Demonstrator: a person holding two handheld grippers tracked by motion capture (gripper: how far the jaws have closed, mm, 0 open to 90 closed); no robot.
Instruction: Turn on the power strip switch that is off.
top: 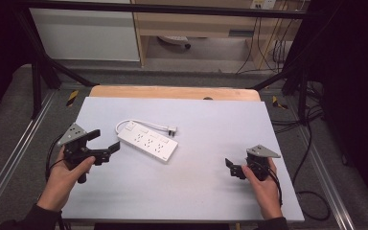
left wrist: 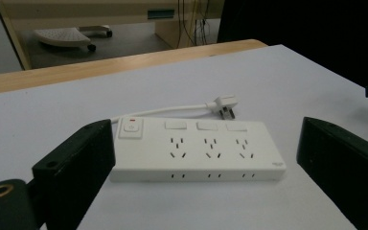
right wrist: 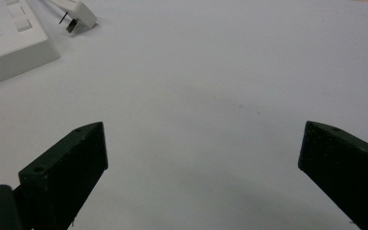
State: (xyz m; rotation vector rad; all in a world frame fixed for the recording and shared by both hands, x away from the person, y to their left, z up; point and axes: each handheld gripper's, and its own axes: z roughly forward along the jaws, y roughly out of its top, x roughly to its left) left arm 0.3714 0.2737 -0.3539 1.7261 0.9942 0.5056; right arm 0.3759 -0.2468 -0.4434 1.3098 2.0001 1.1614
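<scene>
White plastic is being faced by the left gripper (top: 106,143): a power strip (top: 148,142) is lying flat on the pale table (top: 196,187), slightly to the 10 o'clock side of the table's middle in the high view. Its short cord is being looped round the back edge, with the plug (top: 172,130) resting on the surface at about 1 o'clock from the strip's body. In the left gripper view the strip (left wrist: 199,151) is being framed between two widely parted jaws, which are holding nothing and are not touching it.

The right gripper (top: 232,167) is being held low at about 4 o'clock from the strip, well apart from it, its jaws likewise spread wide and empty; in the right gripper view the plug (right wrist: 79,13) is lying at 11 o'clock.

An approach, not yet a grasp, is judged to be in hand. Next, the left gripper would need to be advanced level until the strip's near end is being straddled, then closed, while the plug is probably being reached for by the right.
</scene>
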